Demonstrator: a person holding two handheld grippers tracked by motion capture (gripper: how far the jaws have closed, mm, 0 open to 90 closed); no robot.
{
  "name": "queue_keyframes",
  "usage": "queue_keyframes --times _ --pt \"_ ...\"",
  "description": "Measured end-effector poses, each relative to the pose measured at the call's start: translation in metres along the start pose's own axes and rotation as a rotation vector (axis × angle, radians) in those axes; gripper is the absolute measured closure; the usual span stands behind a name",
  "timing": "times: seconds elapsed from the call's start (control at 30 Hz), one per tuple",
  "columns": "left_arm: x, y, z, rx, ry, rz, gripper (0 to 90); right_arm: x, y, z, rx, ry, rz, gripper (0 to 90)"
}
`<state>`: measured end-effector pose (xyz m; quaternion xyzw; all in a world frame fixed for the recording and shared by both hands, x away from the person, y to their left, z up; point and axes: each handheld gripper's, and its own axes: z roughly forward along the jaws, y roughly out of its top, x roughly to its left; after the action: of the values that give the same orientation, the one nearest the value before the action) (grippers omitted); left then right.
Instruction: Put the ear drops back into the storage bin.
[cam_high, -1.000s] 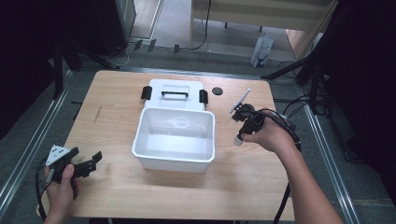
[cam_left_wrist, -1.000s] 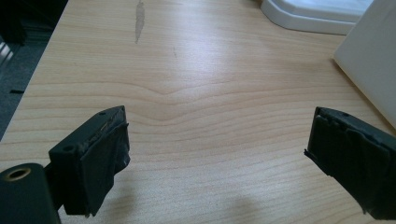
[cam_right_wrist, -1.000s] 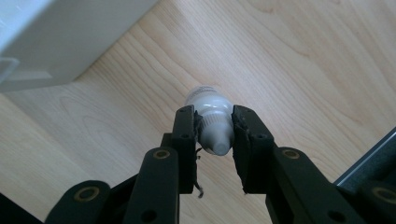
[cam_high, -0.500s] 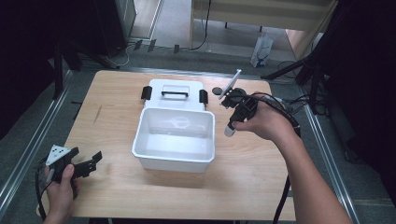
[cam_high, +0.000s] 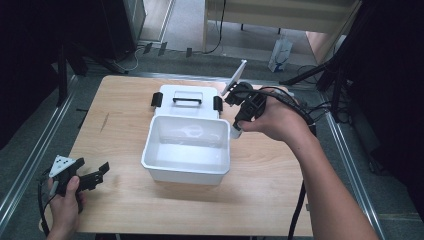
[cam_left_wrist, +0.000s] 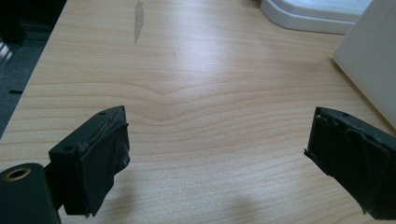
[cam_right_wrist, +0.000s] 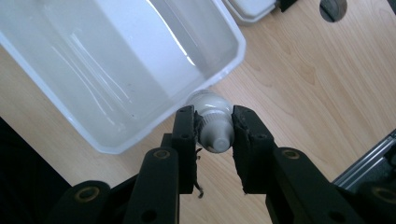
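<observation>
Right gripper (cam_right_wrist: 213, 128) is clamped on a small white tube (cam_right_wrist: 214, 122) near its cap end, frame centre, just beside the white bin (cam_right_wrist: 116, 60) rim. Tube looks light, smooth and squeezable; a hold by the stiffer neck seems safest. Left gripper (cam_left_wrist: 219, 154) jaws stand apart over the table (cam_left_wrist: 196, 84).

Left gripper (cam_left_wrist: 219, 154) agape (right gripper (cam_right_wrist: 215, 140) clamped)
</observation>
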<state>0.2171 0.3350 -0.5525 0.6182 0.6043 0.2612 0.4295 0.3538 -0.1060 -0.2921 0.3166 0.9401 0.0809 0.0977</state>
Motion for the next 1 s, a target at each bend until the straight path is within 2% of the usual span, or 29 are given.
queue_keyframes --times 0.03,0.1,0.2,0.27,0.37,0.4,0.47,0.53,0.57,0.77,1.0 --pt "0.0 0.0 0.0 0.0 0.0 0.001 6.3 0.006 0.005 0.0 -0.007 0.005 -0.025 72.2" --pt "0.0 0.0 0.0 0.0 -0.001 0.001 6.3 0.008 0.006 0.0 -0.01 0.005 -0.03 72.2" --pt "0.0 0.0 0.0 -0.001 -0.003 0.001 6.3 0.019 0.013 0.001 -0.023 0.026 -0.066 72.2" --pt "0.0 0.0 0.0 -0.001 -0.003 0.001 6.3 0.021 0.015 0.001 -0.023 0.03 -0.076 72.2" --pt "0.0 0.0 0.0 -0.001 -0.003 0.001 6.3 0.026 0.019 0.007 -0.032 0.039 -0.099 72.2" --pt "0.0 0.0 0.0 -0.002 -0.005 0.001 6.3 0.028 0.021 0.014 -0.034 0.041 -0.121 72.2" --pt "0.0 0.0 0.0 -0.002 -0.005 0.0 6.3 0.029 0.022 0.016 -0.034 0.042 -0.121 72.1" --pt "0.0 0.0 0.0 -0.002 -0.006 0.001 6.3 0.028 0.023 0.028 -0.037 0.052 -0.152 72.1" --pt "0.0 0.0 0.0 -0.002 -0.006 0.001 6.3 0.028 0.023 0.028 -0.037 0.052 -0.152 72.1" --pt "0.0 0.0 0.0 0.001 -0.006 0.002 6.3 0.026 0.021 0.053 -0.01 0.042 -0.193 72.1" --pt "0.0 0.0 0.0 0.001 -0.006 0.0 6.3 0.021 0.017 0.07 0.008 0.024 -0.223 72.1"
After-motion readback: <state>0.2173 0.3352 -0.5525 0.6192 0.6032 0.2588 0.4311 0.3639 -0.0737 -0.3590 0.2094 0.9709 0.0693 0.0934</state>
